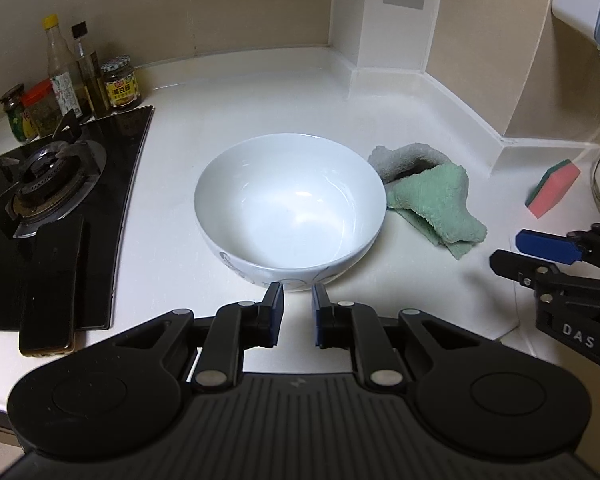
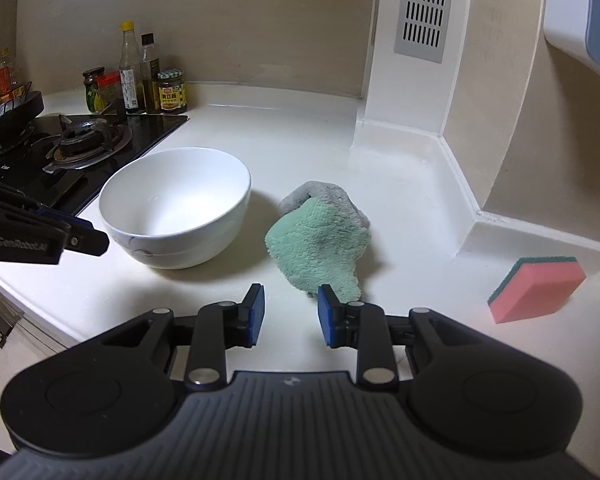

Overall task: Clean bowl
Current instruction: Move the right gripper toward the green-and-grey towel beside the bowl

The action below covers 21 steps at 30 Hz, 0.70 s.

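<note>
Bowl stands upright on the tabletop, its interior showing white, directly ahead of the left gripper. Cloth lies just beside the bowl, ahead of the right gripper. Both fingers spread, empty.

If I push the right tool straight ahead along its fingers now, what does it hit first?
Most likely the green cloth: the right tool is open, aimed at its near edge. The bowl sits off to the left of that line. Exact depth is hard to judge.
</note>
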### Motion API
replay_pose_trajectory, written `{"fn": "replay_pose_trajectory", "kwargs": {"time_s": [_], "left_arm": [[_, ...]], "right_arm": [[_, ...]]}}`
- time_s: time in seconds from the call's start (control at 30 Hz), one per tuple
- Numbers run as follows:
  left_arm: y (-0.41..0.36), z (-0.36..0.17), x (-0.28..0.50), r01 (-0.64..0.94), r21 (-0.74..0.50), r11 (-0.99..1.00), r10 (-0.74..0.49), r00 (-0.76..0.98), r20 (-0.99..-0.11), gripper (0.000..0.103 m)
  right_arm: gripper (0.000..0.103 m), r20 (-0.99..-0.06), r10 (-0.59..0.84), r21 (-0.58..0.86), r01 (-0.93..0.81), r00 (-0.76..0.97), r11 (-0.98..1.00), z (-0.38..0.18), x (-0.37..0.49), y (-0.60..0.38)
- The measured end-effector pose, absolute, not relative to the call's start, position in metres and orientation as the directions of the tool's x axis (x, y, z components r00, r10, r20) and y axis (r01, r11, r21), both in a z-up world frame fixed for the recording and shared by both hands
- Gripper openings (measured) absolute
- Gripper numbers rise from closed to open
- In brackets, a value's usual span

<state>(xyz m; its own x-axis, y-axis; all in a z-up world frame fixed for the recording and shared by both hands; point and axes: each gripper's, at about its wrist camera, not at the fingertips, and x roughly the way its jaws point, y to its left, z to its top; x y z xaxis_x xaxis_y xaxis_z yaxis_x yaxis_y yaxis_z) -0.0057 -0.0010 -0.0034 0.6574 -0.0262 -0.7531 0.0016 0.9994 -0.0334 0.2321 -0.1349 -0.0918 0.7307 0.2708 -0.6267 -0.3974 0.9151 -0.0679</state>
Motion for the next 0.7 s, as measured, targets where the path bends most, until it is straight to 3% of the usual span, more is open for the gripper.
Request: {"fn": "replay_pose_trajectory", "kwargs": {"time_s": [0.3, 0.7], "left_arm": [[0.0, -0.011, -0.012, -0.048, -0.082, 0.995, -0.035, 0.617, -0.786, 0.015], [-0.003, -0.006, -0.023, -0.089, -0.05, 0.995, 0.02, 0.648, -0.761, 0.015]], "right_arm": [[0.025, -0.63, 0.269, -0.108, -0.425, 0.729, 0.899, -0.083, 0.224, -0.135], [0.025, -0.627, 0.292, -0.111, -0.454, 0.722, 0.884, -0.074, 0.227, -0.133]]}}
